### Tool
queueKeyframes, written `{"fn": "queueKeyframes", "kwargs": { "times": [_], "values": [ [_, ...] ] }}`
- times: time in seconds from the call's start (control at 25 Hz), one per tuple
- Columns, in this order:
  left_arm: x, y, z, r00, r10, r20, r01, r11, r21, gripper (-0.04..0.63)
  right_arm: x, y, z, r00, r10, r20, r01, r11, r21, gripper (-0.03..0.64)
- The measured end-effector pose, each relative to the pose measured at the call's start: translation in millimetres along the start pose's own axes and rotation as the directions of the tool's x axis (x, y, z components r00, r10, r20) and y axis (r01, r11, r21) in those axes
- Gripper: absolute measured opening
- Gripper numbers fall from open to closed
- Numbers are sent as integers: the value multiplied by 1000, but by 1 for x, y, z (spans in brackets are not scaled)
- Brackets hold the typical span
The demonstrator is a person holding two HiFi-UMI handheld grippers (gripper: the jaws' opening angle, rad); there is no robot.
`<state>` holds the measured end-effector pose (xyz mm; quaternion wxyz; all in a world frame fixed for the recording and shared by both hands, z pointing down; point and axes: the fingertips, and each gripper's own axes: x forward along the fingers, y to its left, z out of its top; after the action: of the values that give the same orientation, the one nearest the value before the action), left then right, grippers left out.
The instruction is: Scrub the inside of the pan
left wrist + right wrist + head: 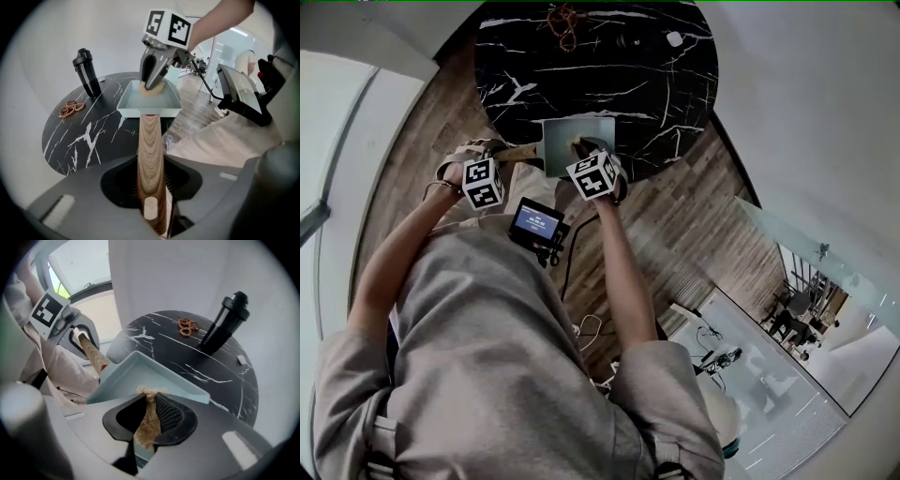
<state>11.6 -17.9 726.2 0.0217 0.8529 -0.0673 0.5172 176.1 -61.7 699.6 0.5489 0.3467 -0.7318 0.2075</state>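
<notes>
The left gripper (151, 187) clamps its jaws on the handle (150, 140) to steady the pan (126, 106), while the right gripper (147, 414) jaws pinch the scrubber (148, 427) inside it.

Handle (150, 140) end hidden in left gripper (150, 187); scrubber (146, 391) mostly buried in right gripper (149, 411); white speck (673, 38) on table (581, 84) unidentifiable.
</notes>
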Motion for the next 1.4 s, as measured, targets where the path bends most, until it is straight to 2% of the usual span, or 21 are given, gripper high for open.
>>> {"fn": "queueKeyframes", "kwargs": {
  "times": [0.12, 0.24, 0.36, 0.44, 0.56, 0.6, 0.88, 1.04, 1.24, 1.4],
  "values": [
    [1, 0, 0, 1000, -1, -1, 1, 1000, 4, 106, -4, -45, -14, 994, -109, -33, 111, 992, 66, 78],
    [3, 0, 1, 1000, -3, -7, 3, 1000, 11, 101, 4, -65, -32, 981, -167, -96, 177, 979, 103, 80],
    [5, -1, -2, 1000, -3, -13, 3, 1000, 3, 85, 19, -58, -44, 979, -156, -133, 174, 976, 135, 81],
    [4, 0, -3, 1000, 5, -10, -5, 1000, -13, 81, 25, -53, -45, 983, -134, -128, 159, 965, 209, 80],
    [4, 2, -2, 1000, 18, -3, -18, 1000, -18, 78, 24, -55, -44, 991, -93, -92, 122, 915, 385, 80],
    [4, 2, -2, 1000, 19, -1, -19, 1000, -19, 77, 24, -55, -44, 993, -84, -84, 112, 902, 417, 80],
    [9, 0, -3, 1000, 10, -14, -11, 1000, -8, 71, 30, -36, -33, 997, -42, -69, 67, 912, 404, 81],
    [9, 0, -3, 1000, 10, -17, -10, 1000, 0, 67, 32, -11, -14, 999, 16, -43, 2, 924, 381, 80],
    [10, 0, -3, 1000, 9, -19, -9, 1000, -1, 67, 40, 22, 5, 994, 94, -61, -72, 954, 292, 80],
    [11, 0, -4, 1000, 8, -16, -8, 1000, 0, 67, 42, 37, 17, 989, 143, -29, -122, 916, 383, 80]
  ]
}}
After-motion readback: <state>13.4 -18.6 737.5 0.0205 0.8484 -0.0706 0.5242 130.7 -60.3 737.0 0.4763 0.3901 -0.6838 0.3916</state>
